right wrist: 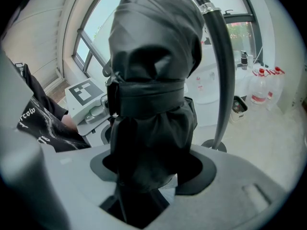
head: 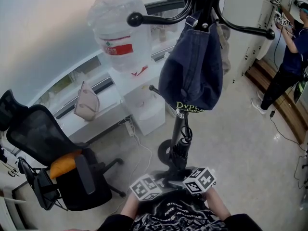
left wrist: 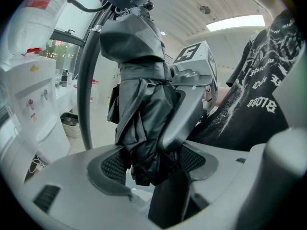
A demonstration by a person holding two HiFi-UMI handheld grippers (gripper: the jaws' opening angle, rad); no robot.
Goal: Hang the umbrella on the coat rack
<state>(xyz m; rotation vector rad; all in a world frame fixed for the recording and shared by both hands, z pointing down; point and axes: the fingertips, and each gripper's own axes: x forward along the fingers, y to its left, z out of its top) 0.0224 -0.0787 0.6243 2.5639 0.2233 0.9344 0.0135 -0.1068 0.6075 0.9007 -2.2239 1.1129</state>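
Both grippers clamp one folded black umbrella (head: 182, 136) at the foot of the coat rack (head: 159, 19), and you hold it out in front of you as a two-handed load. The left gripper (left wrist: 152, 163) has its jaws closed on the bunched fabric at the near end. The right gripper (right wrist: 146, 169) closes its jaws on the same bundle from the other side, just beside the left one.

The umbrella's long axis runs away from the jaws and upward. Its far end reaches up under the navy bag (head: 192, 71) that hangs from the rack, and the rack's pole stands just beside it. The free hooks lie well above that far end. One arm ends in a ball (head: 134, 19) toward your left, in front of the water bottle (head: 118, 32), and another ball-ended arm (head: 271, 33) sticks out toward your right.

The coming move likely turns on that gap, since the umbrella must rise along its own length before anything can catch a hook. Neither hand is plainly nearer, as both sit at the low end. Which part would catch the hook cannot be made out.
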